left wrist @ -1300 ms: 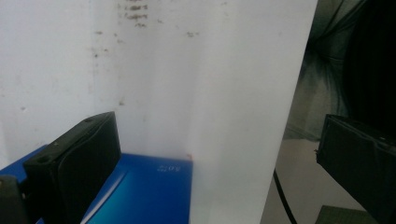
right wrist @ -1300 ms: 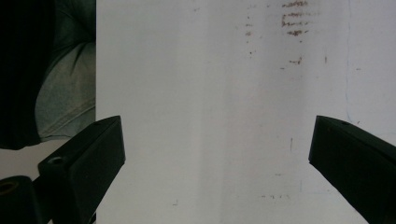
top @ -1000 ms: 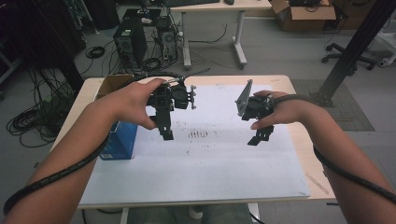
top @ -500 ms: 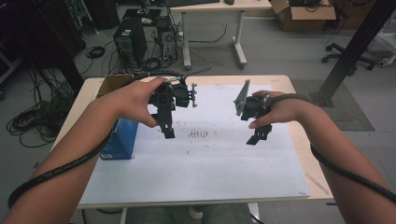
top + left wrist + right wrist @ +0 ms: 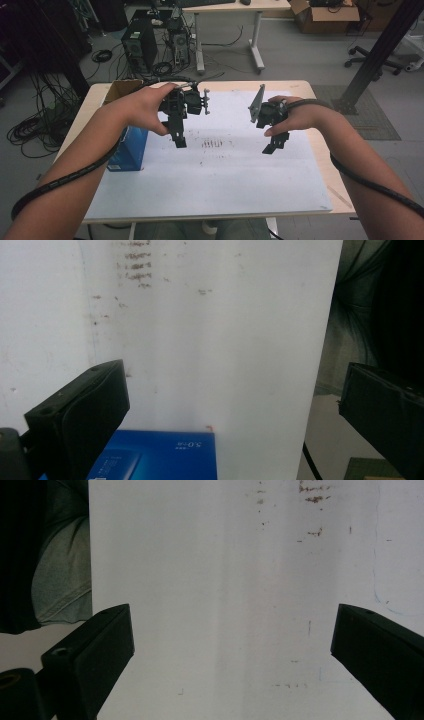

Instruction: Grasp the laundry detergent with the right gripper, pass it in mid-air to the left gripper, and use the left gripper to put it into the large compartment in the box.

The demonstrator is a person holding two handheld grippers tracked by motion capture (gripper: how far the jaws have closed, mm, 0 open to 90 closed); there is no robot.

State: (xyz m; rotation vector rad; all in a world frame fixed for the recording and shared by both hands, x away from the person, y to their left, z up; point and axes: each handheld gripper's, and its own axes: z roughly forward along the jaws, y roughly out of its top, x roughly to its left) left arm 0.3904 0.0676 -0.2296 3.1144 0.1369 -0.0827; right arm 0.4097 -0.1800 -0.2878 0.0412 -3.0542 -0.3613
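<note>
A pale wooden table (image 5: 320, 165) carries a large white paper sheet (image 5: 220, 175) that covers most of its top and serves here as the landmark. Off the sheet's left edge, touching it, stands a blue rectangular cardboard box (image 5: 129, 149) with white lettering, its long axis running front to back along that edge; beyond it lies an open brown carton (image 5: 120, 90) at the table's far left corner. Near the sheet's middle sits a patch of small brownish marks (image 5: 212, 144). The left gripper (image 5: 179, 140) hangs over the sheet just left of those marks, jaws pointing down and spread wide with nothing between them; in the left gripper view the box (image 5: 155, 455) shows low between the jaws, close under them. The right gripper (image 5: 272, 146) hovers over the sheet's right half, its jaws likewise wide apart and empty, with bare paper (image 5: 225, 605) beneath. The box lies to the left of both grippers, and the left one is clearly nearer, so a reach for it would likely fall to that hand, swinging leftward and closing across the box's short width.
</note>
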